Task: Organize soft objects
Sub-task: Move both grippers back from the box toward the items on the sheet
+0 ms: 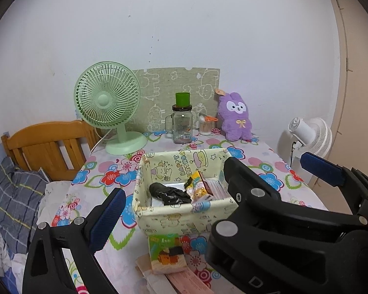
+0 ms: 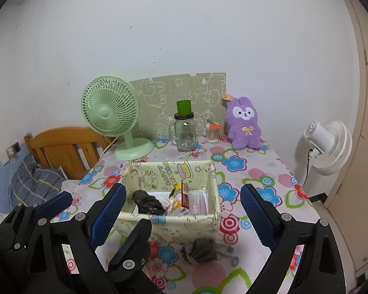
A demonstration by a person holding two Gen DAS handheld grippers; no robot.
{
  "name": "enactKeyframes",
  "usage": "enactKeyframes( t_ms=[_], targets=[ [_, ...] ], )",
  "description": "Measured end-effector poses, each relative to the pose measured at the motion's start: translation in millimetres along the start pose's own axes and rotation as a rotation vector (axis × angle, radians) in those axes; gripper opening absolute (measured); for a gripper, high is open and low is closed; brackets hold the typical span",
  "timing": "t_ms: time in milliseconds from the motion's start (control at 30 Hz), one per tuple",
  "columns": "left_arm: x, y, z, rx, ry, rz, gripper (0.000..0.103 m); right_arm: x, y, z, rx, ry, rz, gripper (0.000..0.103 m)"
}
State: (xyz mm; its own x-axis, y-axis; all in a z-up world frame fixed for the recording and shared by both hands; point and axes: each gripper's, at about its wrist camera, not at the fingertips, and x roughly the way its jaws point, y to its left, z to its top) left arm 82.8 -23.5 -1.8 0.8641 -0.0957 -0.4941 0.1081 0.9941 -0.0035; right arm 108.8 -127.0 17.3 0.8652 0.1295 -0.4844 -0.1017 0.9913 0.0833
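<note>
Flowered worktop point(image 2: 252, 171), both tools hovering empty over its near edge.

Right tool point(image 2: 184, 216) spread wide, left tool point(image 1: 169, 201) likewise apart, nothing held. Nearest: grey drawstring pouch point(image 2: 201, 250) lying just in front of fabric bin point(image 2: 184, 225); best pinched at mid-body, clear of cords, then lifted over near wall and dropped beside black bundle point(image 2: 148, 204). Farther back: purple plush point(image 2: 244, 125) upright by wall.

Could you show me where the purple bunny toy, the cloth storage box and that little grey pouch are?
purple bunny toy point(image 2: 244, 129): right wrist view, on its belly below the bow.
cloth storage box point(image 2: 184, 227): right wrist view, on its front wall.
grey pouch point(image 2: 203, 247): right wrist view, on its bunched body.
</note>
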Motion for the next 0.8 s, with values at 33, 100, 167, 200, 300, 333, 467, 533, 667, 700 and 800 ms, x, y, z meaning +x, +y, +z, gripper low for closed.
enactKeyframes(
  t_ms=[33,100,167,200,300,333,467,533,667,700,800],
  targets=[
    [-2.2,-0.8,-1.4,0.001,-0.002,-0.001,0.1,-2.7,-0.2,-1.9,0.0,0.0,0.002,0.096],
    [-6.0,-1.7,-4.3,0.004,-0.006,-0.002,0.1,-7.2,0.4,-5.3,0.002,0.0,0.0,0.096],
    [-10.1,-3.3,-7.9,0.006,-0.01,-0.001,0.1,-11.0,0.1,-8.3,0.006,-0.001,-0.003,0.096],
    [-11.1,-3.6,-9.1,0.007,-0.012,0.0,0.1,-13.3,0.0,-10.4,0.007,-0.003,-0.006,0.096],
    [-13.2,-4.7,-14.4,0.007,-0.008,0.001,0.1,-18.1,-0.1,-16.3,0.013,-0.004,-0.014,0.096],
    [-14.1,-4.9,-15.6,0.008,-0.006,0.002,0.1,-19.2,-0.3,-18.7,0.016,-0.002,-0.014,0.096],
    [-19.1,-5.6,-25.1,0.003,-0.004,0.01,0.1,-23.1,0.2,-27.5,0.018,0.004,-0.003,0.096],
    [-21.5,-5.1,-32.0,-0.008,-0.005,0.015,0.1,-25.0,1.3,-33.1,0.009,-0.001,0.0,0.096],
    [-17.9,-4.5,-45.2,-0.025,0.021,0.013,0.1,-22.8,2.2,-45.0,0.007,0.02,0.002,0.096],
    [-15.9,-4.2,-46.9,-0.025,0.026,0.013,0.1,-21.3,1.9,-47.9,0.008,0.026,0.002,0.096],
    [-8.9,-4.1,-54.6,-0.025,0.047,0.021,0.1,-14.5,0.2,-56.4,0.011,0.044,0.001,0.096]
  ],
)
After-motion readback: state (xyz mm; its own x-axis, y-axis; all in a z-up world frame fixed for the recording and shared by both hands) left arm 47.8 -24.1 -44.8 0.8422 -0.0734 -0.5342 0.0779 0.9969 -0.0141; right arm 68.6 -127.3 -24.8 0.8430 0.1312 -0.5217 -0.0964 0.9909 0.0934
